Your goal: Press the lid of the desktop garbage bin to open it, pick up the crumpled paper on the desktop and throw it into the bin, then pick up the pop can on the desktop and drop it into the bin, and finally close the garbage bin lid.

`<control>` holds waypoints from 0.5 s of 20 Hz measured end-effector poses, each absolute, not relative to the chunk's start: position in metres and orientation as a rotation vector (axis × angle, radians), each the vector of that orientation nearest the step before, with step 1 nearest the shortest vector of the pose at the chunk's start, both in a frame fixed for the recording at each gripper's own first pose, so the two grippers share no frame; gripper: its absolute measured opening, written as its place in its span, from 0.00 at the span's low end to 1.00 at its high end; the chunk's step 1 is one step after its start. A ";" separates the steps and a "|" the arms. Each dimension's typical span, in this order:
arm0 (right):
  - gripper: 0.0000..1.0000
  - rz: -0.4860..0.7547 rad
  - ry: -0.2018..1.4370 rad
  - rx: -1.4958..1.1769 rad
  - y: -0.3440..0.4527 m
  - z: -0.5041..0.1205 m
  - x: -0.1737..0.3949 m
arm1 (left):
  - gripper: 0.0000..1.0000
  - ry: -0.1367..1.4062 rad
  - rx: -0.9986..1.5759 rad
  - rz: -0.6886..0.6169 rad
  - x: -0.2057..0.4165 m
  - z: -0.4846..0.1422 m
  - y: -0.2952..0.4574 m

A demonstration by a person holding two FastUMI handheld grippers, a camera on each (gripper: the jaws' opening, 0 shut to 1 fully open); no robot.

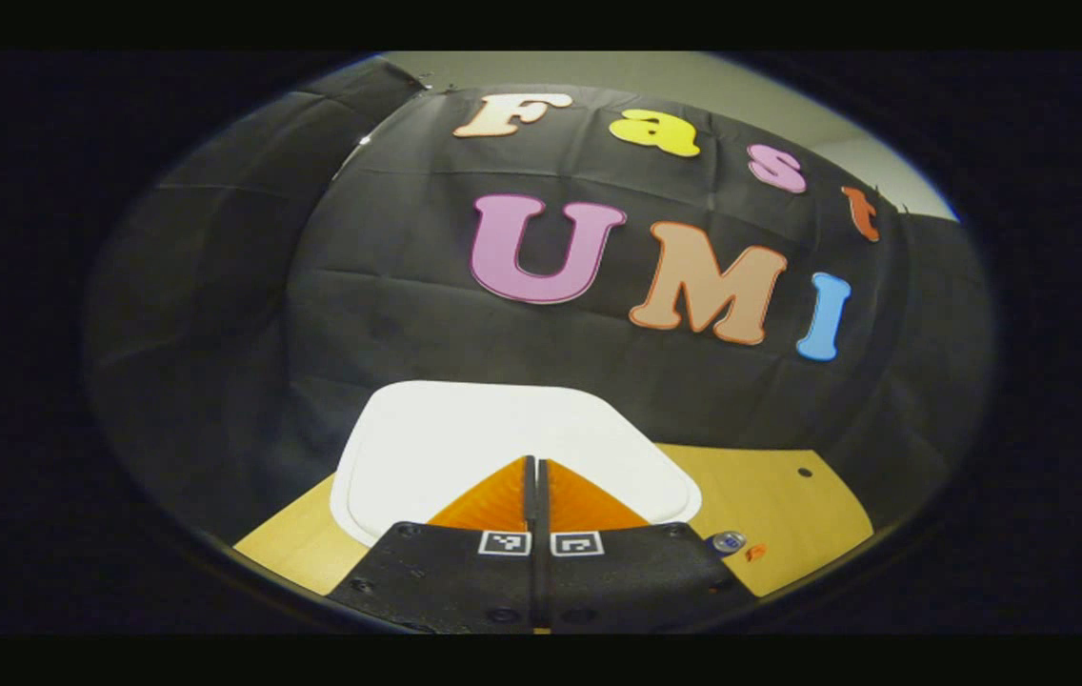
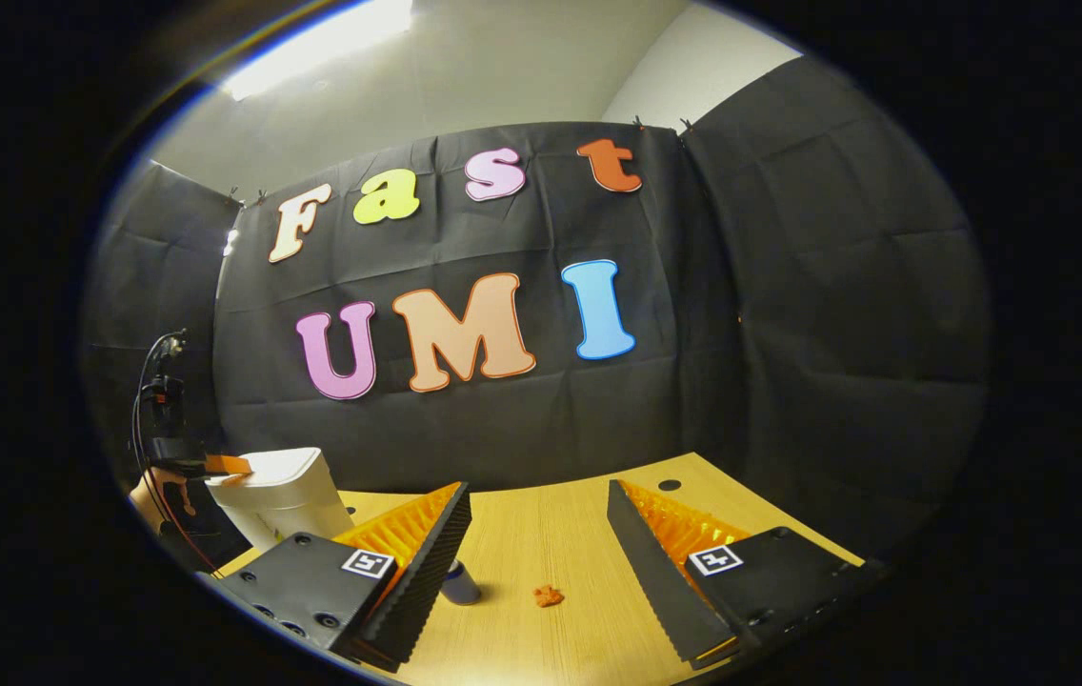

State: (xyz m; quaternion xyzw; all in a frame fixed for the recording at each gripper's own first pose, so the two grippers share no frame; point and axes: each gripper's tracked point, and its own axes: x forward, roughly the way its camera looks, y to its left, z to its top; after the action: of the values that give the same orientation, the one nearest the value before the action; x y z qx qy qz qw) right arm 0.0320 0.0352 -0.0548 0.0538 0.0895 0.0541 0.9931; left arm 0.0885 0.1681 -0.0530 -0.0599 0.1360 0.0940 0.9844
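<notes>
Wooden desktop (image 2: 560,534), white bin (image 2: 282,495) lid closed, left gripper (image 1: 535,472) clenched over lid, right gripper (image 2: 536,519) spread wide.

The desk (image 2: 560,534) looks like pale wood or a wood-look laminate, with fine straight grain and a smooth, low-sheen face. The garbage bin (image 2: 289,505) near its left edge reads as smooth white plastic with a soft satin finish; its lid (image 1: 465,438) is equally plain and unmarked, a faint moulded groove running inside the rim. The pop can (image 2: 458,583) has the glossy look of metal. The crumpled paper (image 2: 549,596) is matt and rough with creases. The booth's wall (image 2: 789,314) is matt black cloth, creased in a grid of fold lines. The inner faces of the right gripper (image 2: 541,572) are ribbed, its housing dull textured plastic.
</notes>
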 end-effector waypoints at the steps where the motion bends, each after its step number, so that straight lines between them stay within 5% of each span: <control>1: 0.96 0.117 0.189 0.109 0.039 -0.056 0.031 | 0.00 0.283 -0.114 0.185 0.085 -0.056 0.168; 7: 0.96 0.176 0.160 0.068 0.059 -0.046 0.025 | 0.00 0.275 0.050 0.196 0.082 -0.038 0.164; 10: 0.96 0.170 0.148 0.059 0.053 -0.044 0.024 | 0.00 0.039 0.066 0.148 0.079 0.046 0.136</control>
State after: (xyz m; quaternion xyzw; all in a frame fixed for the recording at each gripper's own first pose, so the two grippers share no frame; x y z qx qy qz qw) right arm 0.0236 0.0532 -0.0439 0.0294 0.0739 0.0847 0.9932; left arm 0.0787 0.1365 0.0458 0.0328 0.0194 0.0738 0.9965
